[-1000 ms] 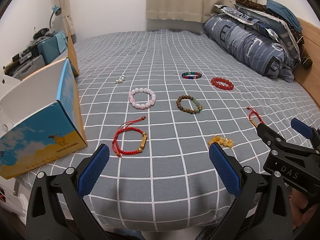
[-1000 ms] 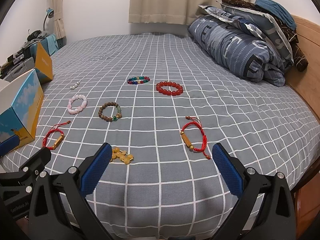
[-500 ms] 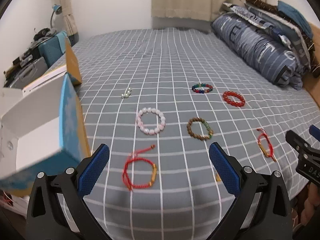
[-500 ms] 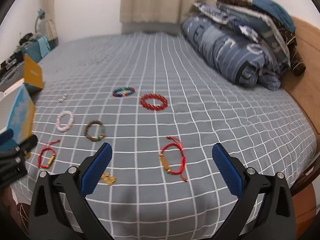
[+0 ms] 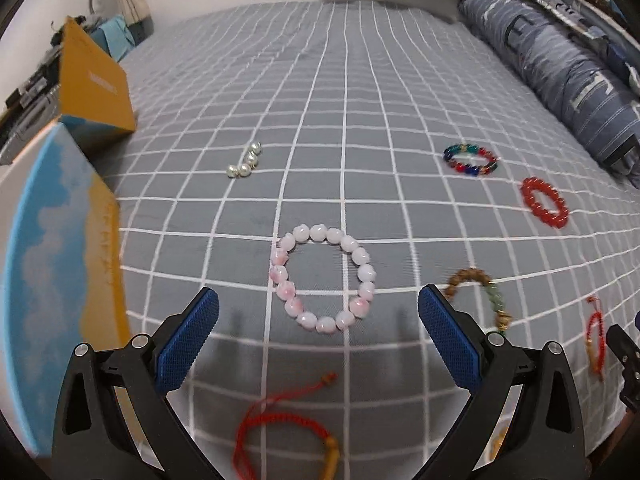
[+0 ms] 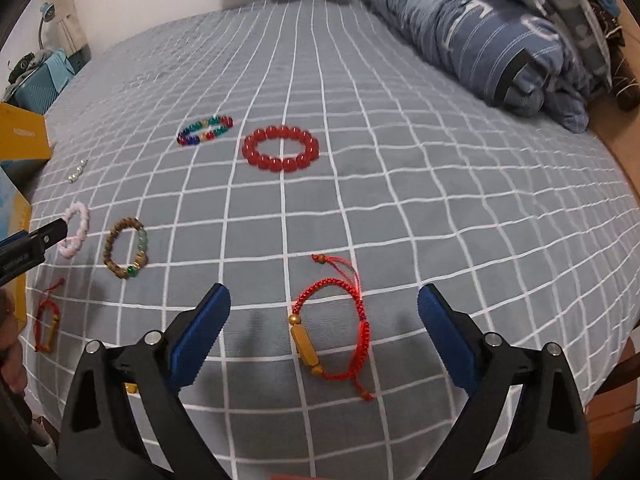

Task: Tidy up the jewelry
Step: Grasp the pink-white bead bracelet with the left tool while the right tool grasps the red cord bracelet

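Several bracelets lie on the grey checked bedspread (image 5: 360, 92). My left gripper (image 5: 318, 308) is open and empty, just above a pink bead bracelet (image 5: 322, 278), with a red cord bracelet (image 5: 288, 444) below it. My right gripper (image 6: 323, 304) is open and empty, over another red cord bracelet (image 6: 332, 320) with a gold tube. A brown bead bracelet (image 6: 126, 248), a red bead bracelet (image 6: 280, 148), a multicolour bead bracelet (image 6: 205, 130) and small pearls (image 5: 245, 160) lie farther off. The left gripper's tip (image 6: 36, 238) shows at the left of the right wrist view.
An open blue and yellow box (image 5: 60, 260) stands at the left bed edge, its lid (image 5: 94, 84) behind it. A folded blue duvet and pillows (image 6: 500, 32) fill the far right. A wooden bed frame (image 6: 624, 148) borders the right side.
Both grippers have moved forward and down toward the bed. The left one now frames the pink bead bracelet, the right one the red cord bracelet. Both stayed open.
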Motion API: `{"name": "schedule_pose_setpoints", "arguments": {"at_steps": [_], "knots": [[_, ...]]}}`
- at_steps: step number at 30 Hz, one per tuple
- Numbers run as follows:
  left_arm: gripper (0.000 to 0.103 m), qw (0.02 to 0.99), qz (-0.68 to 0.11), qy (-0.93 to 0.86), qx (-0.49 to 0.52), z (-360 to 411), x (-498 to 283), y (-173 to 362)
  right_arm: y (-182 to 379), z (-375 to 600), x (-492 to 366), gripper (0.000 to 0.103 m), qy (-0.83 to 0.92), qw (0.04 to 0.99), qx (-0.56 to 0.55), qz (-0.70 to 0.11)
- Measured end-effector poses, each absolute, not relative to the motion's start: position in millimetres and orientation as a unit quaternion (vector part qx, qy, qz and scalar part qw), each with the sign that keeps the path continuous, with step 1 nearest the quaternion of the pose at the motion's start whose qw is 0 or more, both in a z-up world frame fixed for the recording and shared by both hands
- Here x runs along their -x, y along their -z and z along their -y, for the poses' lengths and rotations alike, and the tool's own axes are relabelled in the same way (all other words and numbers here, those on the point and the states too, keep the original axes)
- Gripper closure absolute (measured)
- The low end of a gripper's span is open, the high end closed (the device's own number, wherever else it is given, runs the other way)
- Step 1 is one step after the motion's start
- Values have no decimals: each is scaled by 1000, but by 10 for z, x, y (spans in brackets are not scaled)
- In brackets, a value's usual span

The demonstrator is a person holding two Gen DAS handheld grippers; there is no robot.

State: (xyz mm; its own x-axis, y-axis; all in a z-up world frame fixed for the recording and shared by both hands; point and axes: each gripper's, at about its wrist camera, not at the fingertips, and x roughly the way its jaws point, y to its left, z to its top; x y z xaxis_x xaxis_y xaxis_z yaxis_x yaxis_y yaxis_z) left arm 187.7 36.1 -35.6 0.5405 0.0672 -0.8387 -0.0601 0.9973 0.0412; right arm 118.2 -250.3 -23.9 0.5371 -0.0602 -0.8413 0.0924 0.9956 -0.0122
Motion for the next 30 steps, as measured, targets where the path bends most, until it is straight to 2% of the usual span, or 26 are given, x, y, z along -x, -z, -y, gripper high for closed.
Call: {"name": "schedule_pose_setpoints", "arguments": {"at_steps": [8, 12, 16, 19, 24, 28, 30], "knots": [[7, 868, -494, -46, 3, -441, -2081, 598, 550, 2511, -1291, 12, 40, 861, -30, -506], [16, 863, -503, -40, 4, -432, -2118, 667, 629, 2478, -1309, 13, 33, 858, -30, -512], [24, 865, -500, -35, 6, -438, -2098, 655, 677, 2479, -1309, 19, 29, 853, -34, -520], [30, 866, -499, -34, 1, -422, -2062, 650, 671, 2498, -1303, 28, 29, 853, -42, -520], [53, 866, -499, -26, -4, -366, -1962, 609, 657, 2517, -1311, 46, 36, 852, -50, -520], [65, 867, -497, -26, -16, -347, -1944, 600, 638, 2548, -1306, 61, 38, 853, -56, -517], [79, 868, -495, -26, -19, -347, -1936, 599, 623, 2549, -1288, 74, 40, 855, -58, -513]]}}
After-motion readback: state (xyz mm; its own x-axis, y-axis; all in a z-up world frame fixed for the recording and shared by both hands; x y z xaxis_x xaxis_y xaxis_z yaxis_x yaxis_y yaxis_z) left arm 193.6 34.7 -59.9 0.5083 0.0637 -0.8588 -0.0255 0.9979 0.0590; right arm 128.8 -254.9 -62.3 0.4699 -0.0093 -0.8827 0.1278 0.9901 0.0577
